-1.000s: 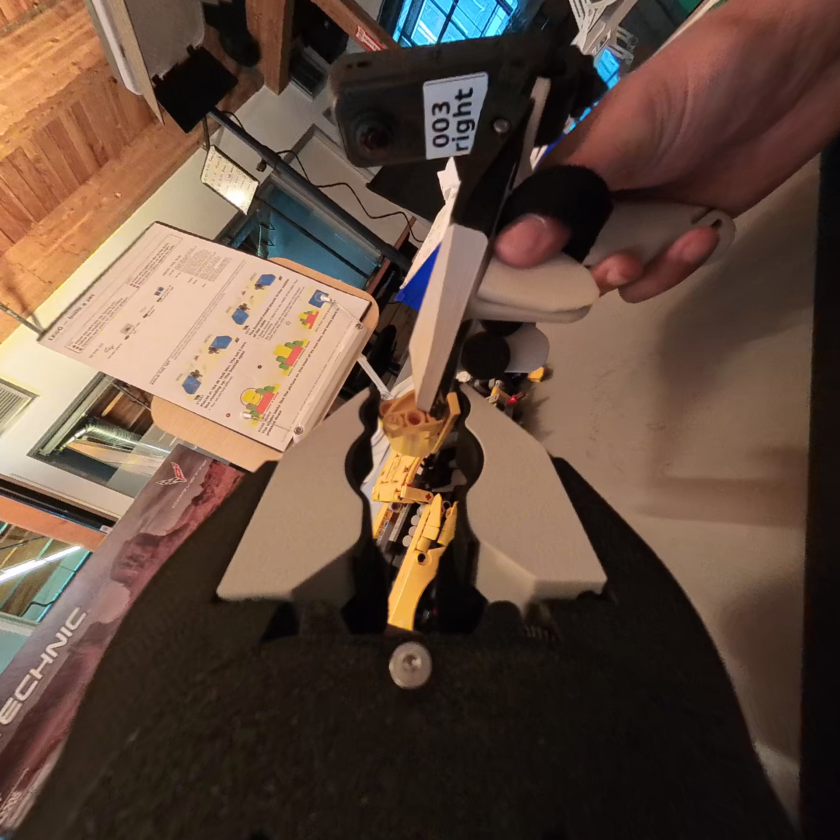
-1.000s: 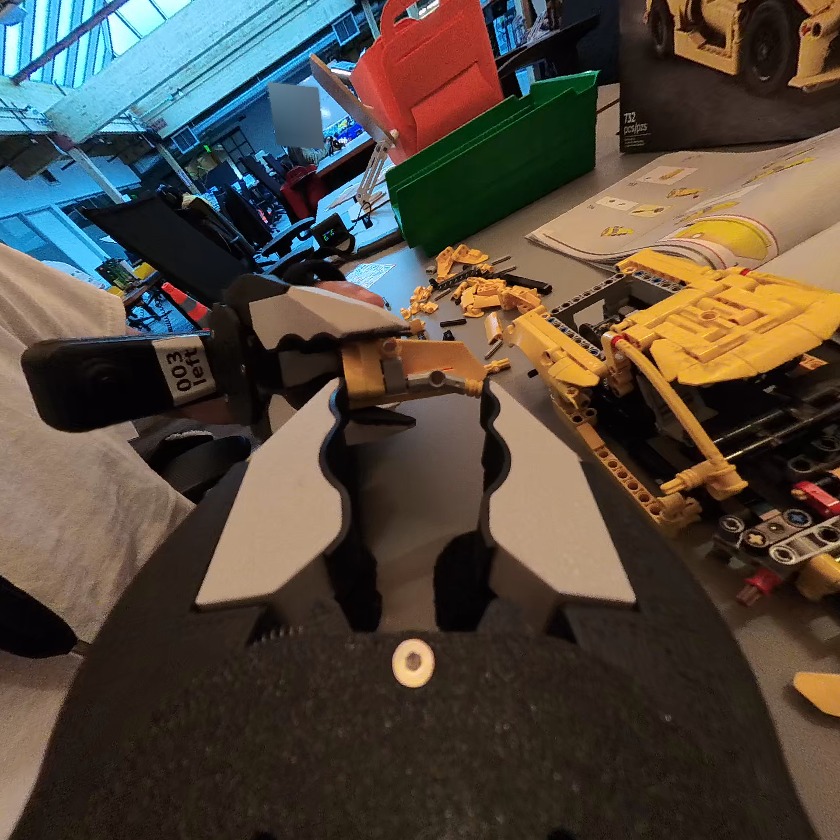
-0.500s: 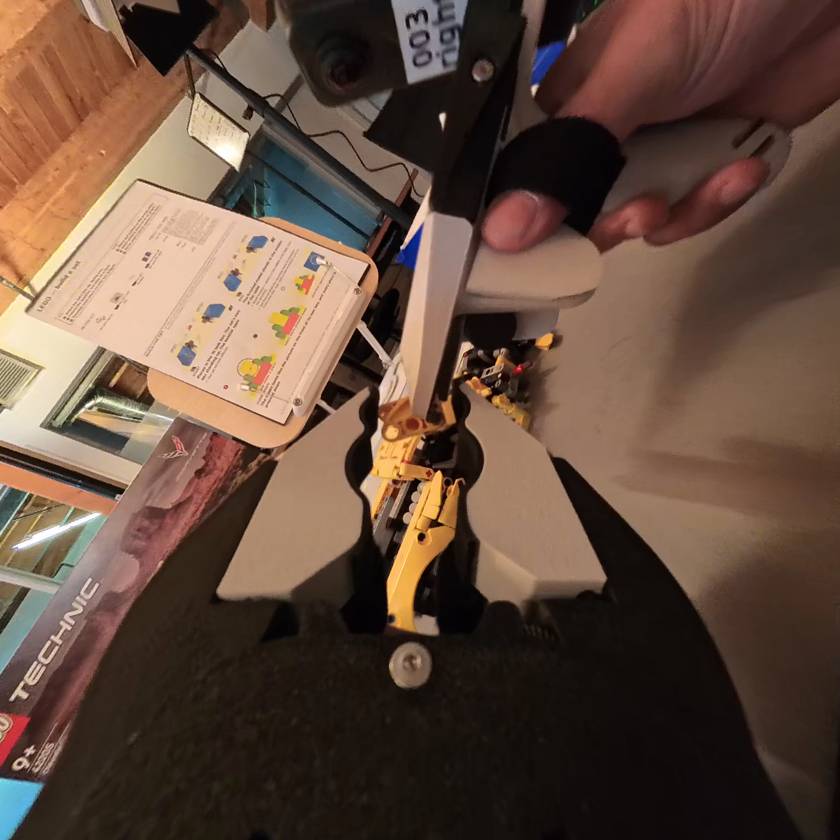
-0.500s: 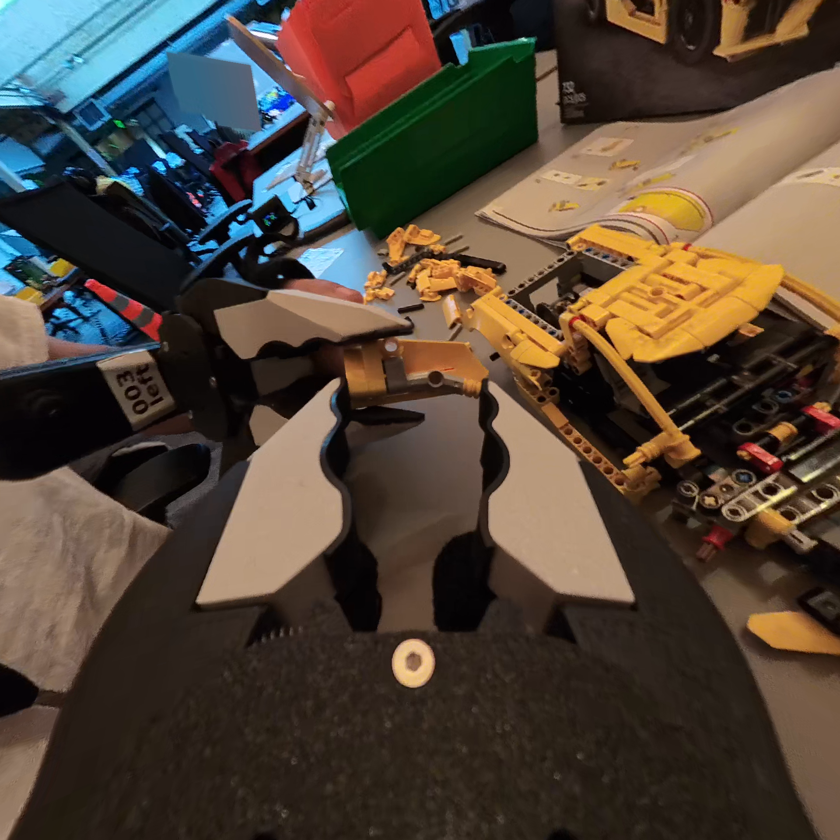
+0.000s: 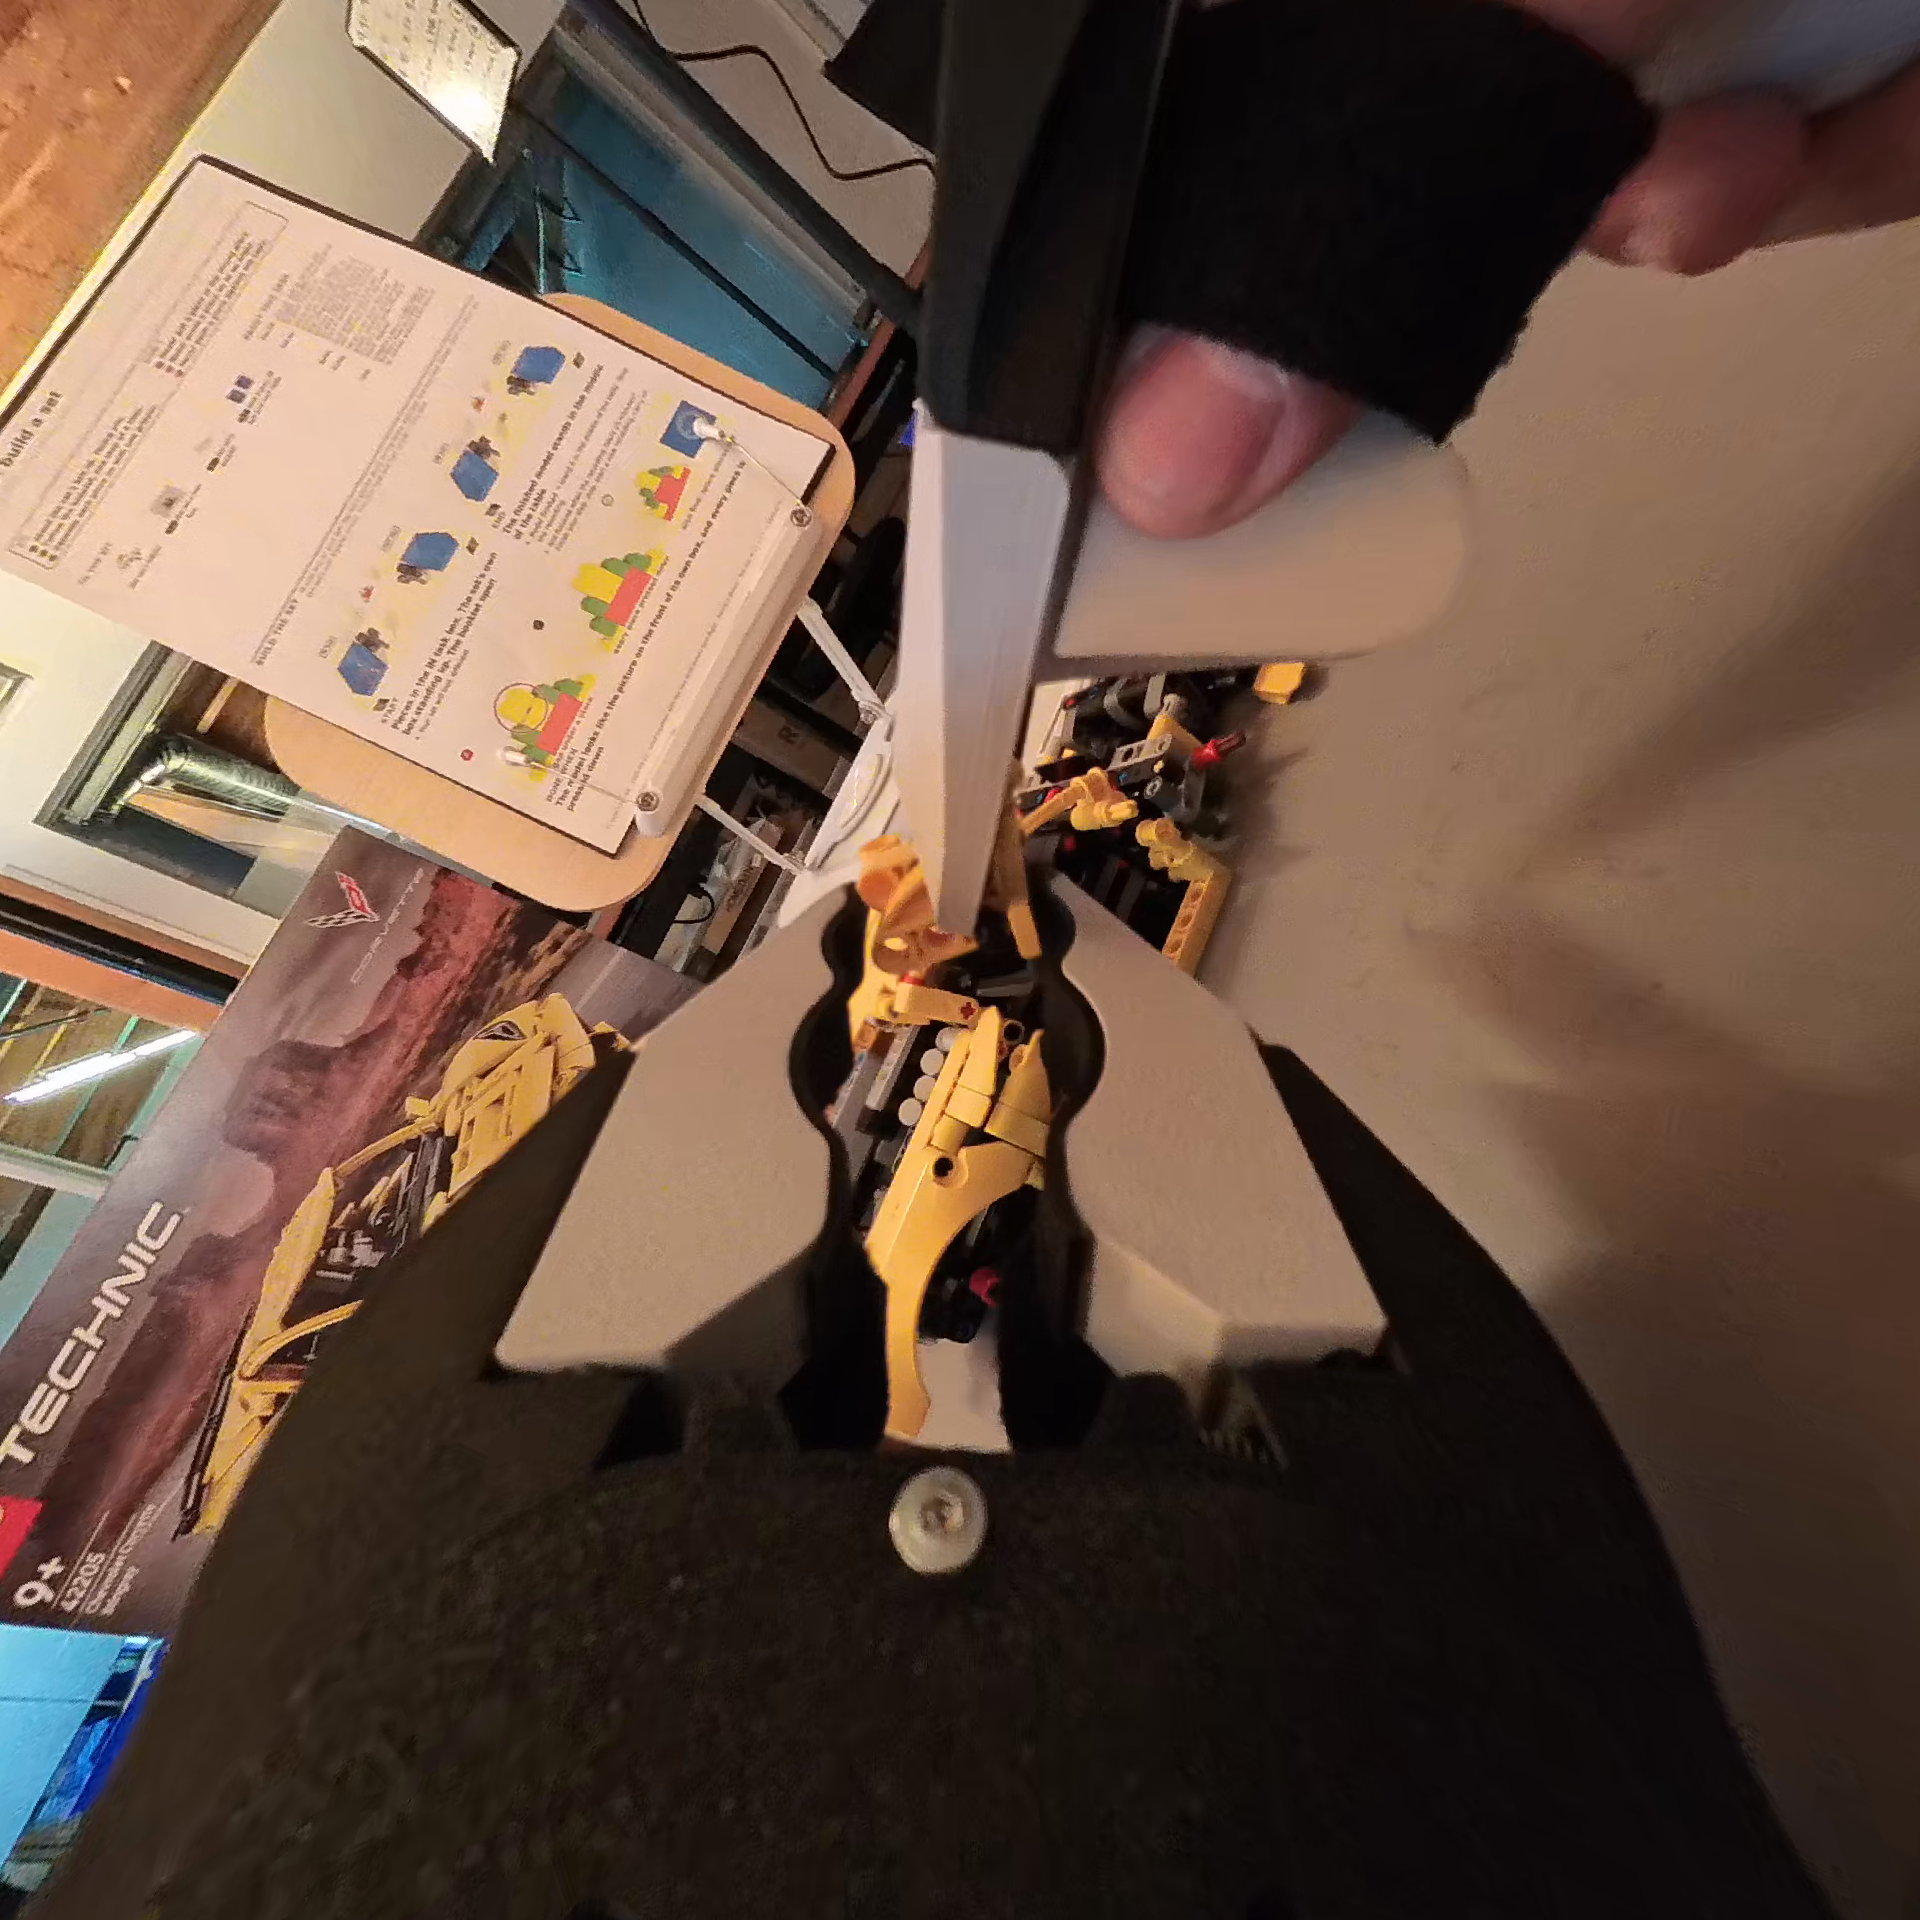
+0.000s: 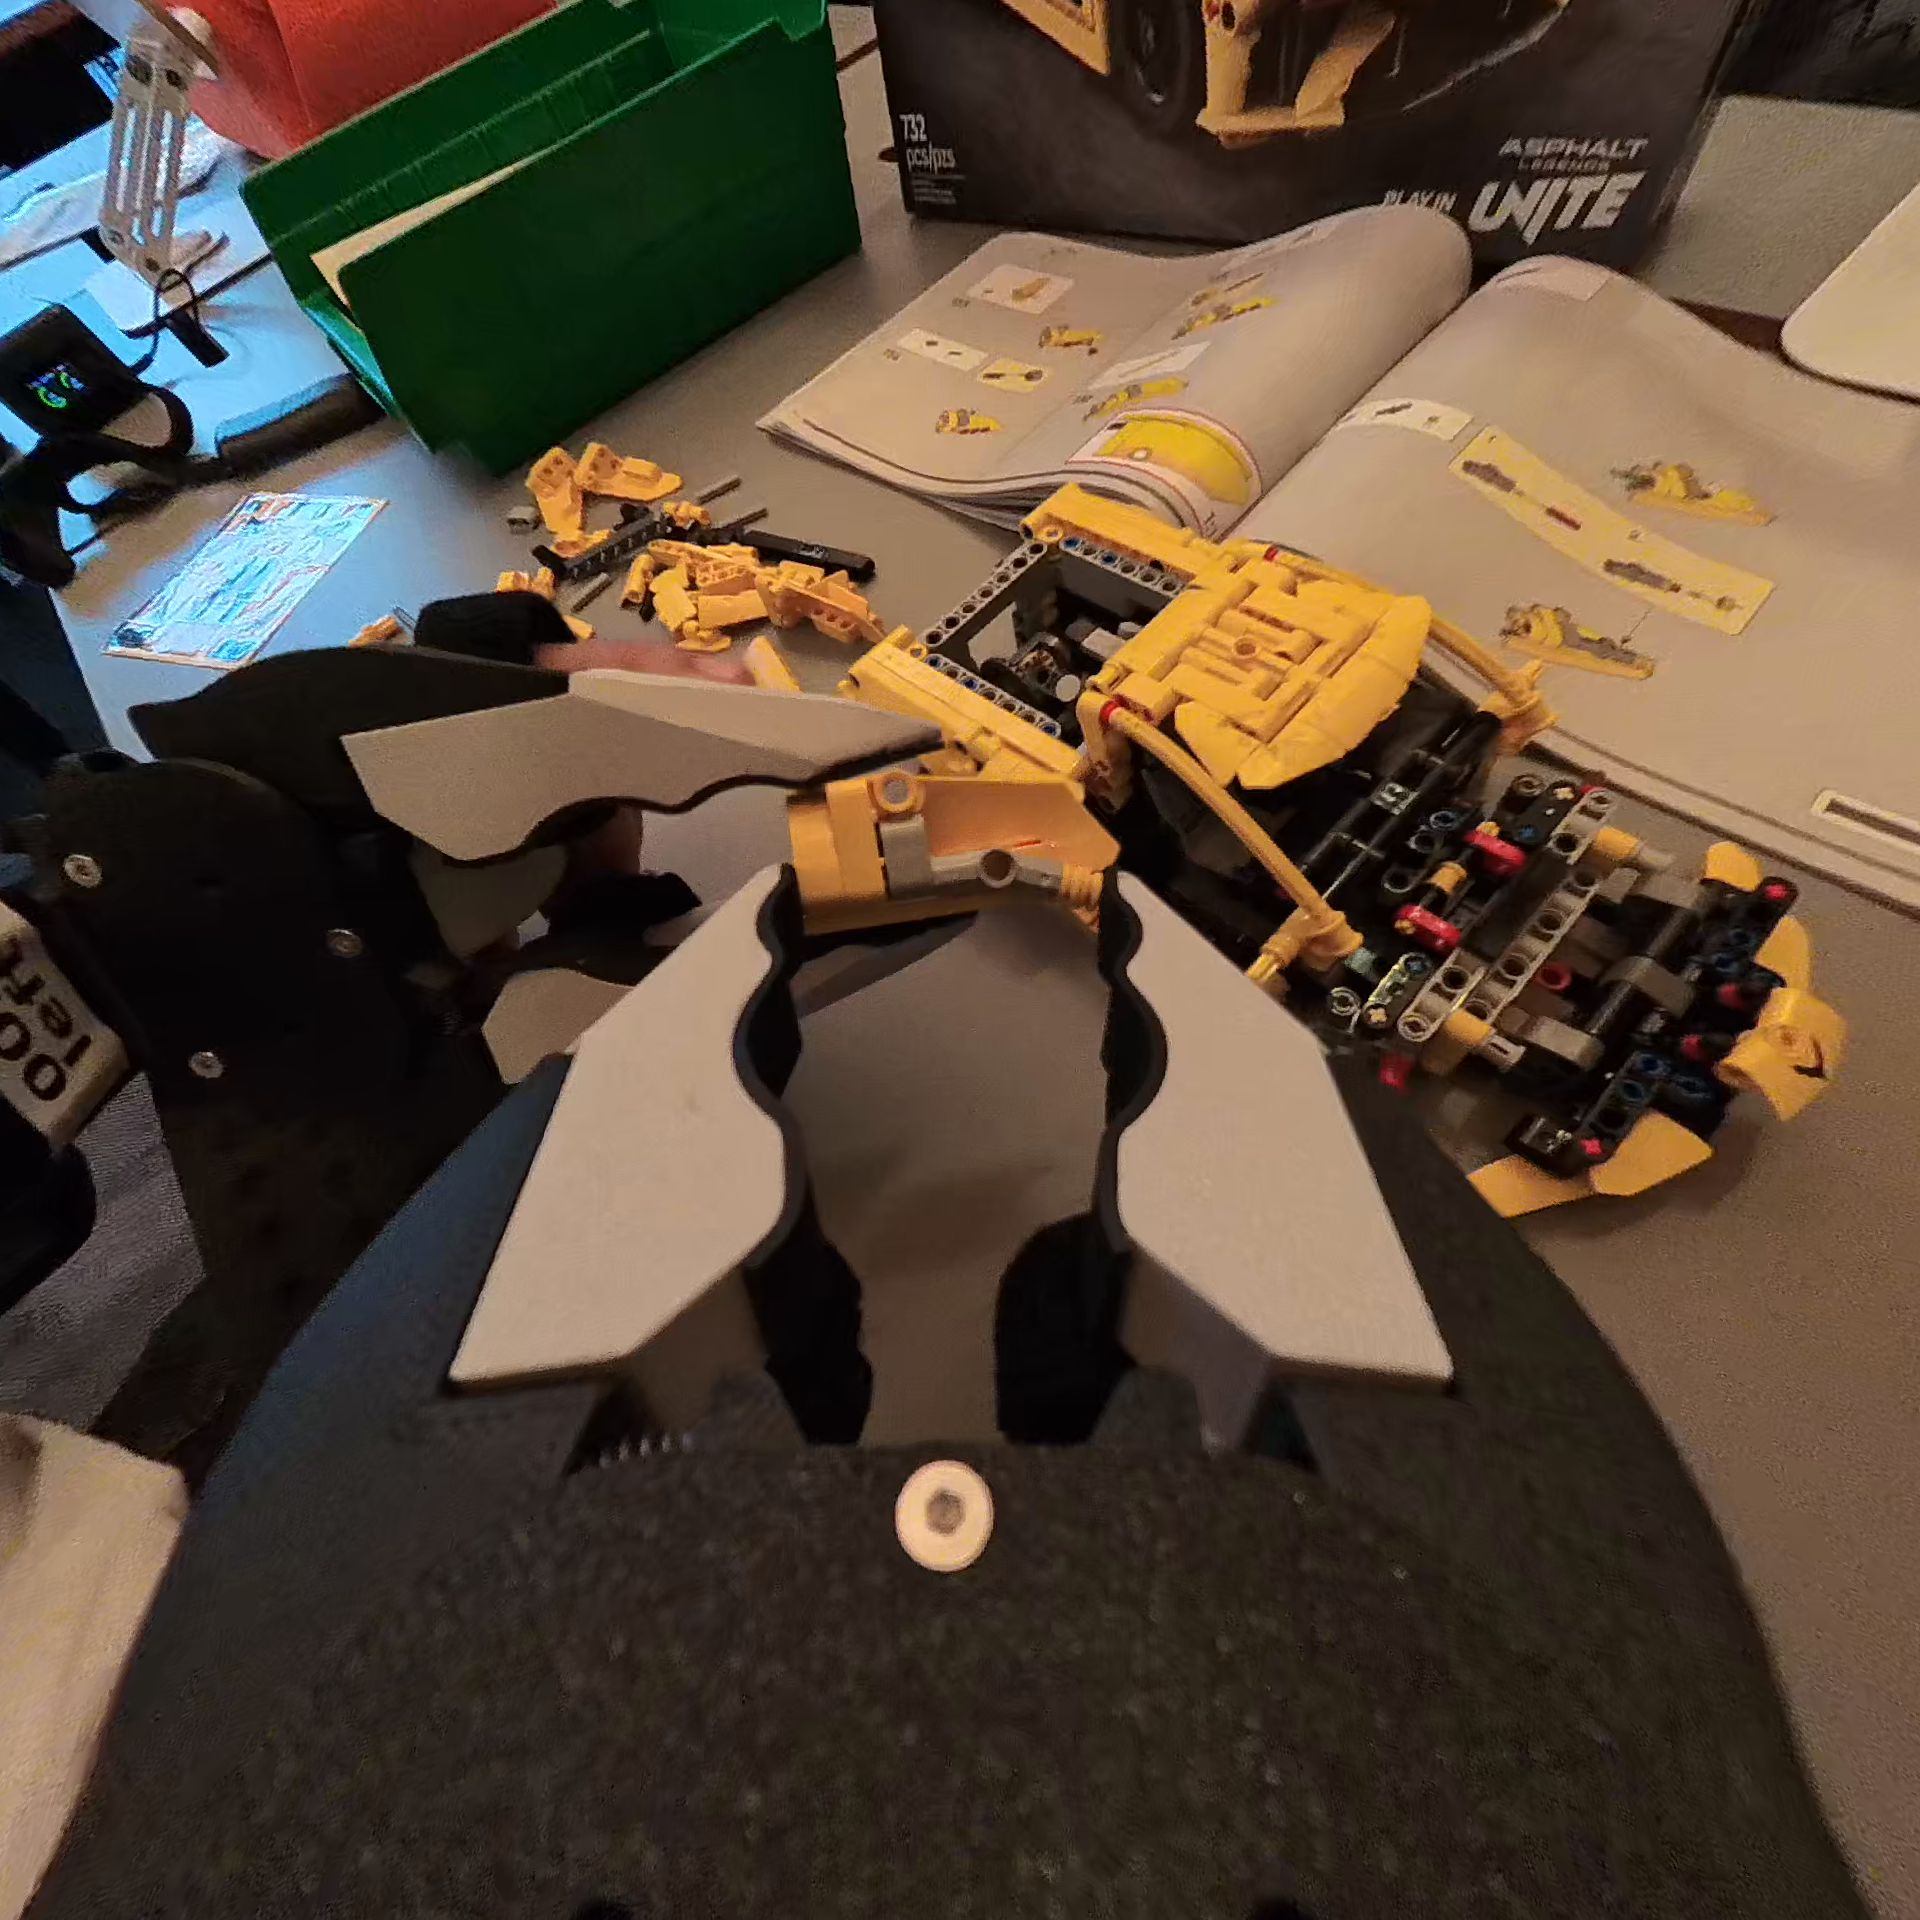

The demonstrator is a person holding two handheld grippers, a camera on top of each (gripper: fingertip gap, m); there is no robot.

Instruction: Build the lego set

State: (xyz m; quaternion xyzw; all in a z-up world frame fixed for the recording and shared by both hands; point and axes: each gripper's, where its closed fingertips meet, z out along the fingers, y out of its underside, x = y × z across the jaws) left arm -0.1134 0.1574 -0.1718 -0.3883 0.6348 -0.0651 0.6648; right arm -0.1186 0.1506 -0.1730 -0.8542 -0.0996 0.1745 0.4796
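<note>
Both grippers have carried the yellow sub-assembly (image 6: pixel 940 847) in close to the half-built car (image 6: pixel 1288 707) on the surface, left gripper (image 6: pixel 831 769) clamped on it, right gripper (image 6: pixel 940 904) pinching its ends (contact unclear), so docking looks imminent.

left hand-held gripper (image 5: pixel 951 914), clamped yellow lego piece (image 5: pixel 904 914)

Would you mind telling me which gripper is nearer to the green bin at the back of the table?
Left. The left gripper reaches in from the bin's side of the table, holding the small yellow assembly. The right gripper sits nearer the camera, farther from the green bin.
</note>
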